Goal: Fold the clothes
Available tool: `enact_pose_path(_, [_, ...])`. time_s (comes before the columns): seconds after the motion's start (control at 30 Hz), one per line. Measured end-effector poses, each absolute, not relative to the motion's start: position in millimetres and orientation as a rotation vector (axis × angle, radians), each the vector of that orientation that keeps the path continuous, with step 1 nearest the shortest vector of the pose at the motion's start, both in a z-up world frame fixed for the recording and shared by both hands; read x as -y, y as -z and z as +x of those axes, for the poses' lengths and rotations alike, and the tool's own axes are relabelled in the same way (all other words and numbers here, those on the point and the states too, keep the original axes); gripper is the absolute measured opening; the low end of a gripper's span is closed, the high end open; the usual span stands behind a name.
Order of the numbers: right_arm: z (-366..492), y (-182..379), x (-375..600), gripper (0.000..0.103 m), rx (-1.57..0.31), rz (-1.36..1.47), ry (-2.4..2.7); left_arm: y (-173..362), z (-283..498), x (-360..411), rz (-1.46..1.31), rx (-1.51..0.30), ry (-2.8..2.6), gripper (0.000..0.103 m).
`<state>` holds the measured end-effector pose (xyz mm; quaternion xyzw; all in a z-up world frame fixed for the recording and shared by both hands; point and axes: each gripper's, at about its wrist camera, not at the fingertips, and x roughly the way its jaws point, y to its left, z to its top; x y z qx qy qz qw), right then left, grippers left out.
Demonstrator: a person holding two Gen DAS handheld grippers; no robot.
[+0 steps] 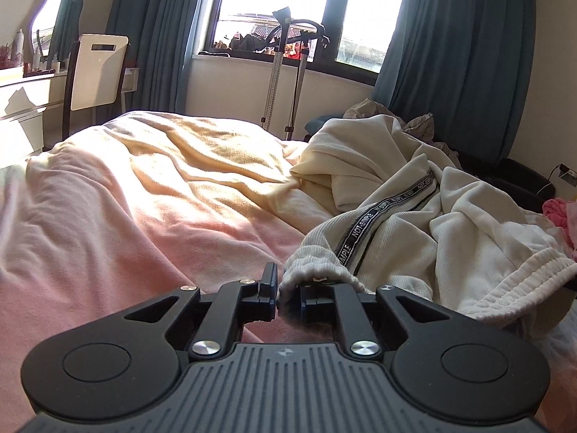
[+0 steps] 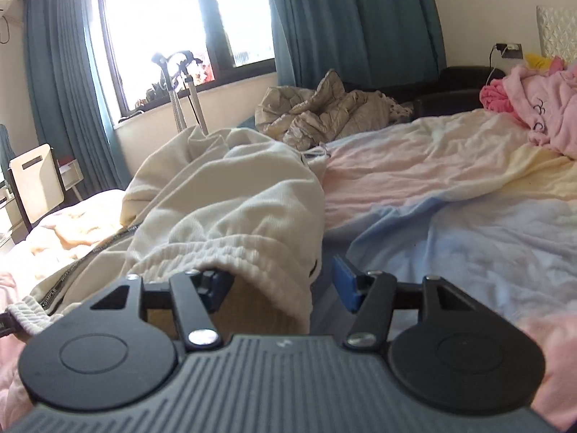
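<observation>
Cream ribbed trousers with a black lettered side stripe lie crumpled on the bed. My left gripper sits low at their near end, shut on a ribbed elastic hem; the cloth drapes over and hides its right finger. In the right wrist view the same trousers spread ahead, and their gathered elastic waistband hangs between the jaws of my right gripper. Its left pad is tucked against the cloth. The blue right pad stands apart from it, so this gripper is open.
A soft blanket in pink, yellow and blue covers the bed. A beige quilted jacket lies at the far edge and pink clothes at the far right. A chair and a steamer stand are beyond the bed, by the window.
</observation>
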<state>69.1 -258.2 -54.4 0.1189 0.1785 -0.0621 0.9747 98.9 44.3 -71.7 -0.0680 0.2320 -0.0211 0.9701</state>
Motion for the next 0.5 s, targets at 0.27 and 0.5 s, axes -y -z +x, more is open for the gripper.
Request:
enact_pose_path(0.27, [87.6, 96.0, 294.1, 0.048, -0.577, 0.412, 0.255, 71.5, 95.9, -39.1, -0.105, -0.443, 0.017, 0.026])
enact_pose_path(0.5, [78.0, 78.1, 280.5, 0.024, -0.435, 0.346, 0.236, 71.8, 95.7, -36.5, -0.153, -0.408, -0.009, 0.026])
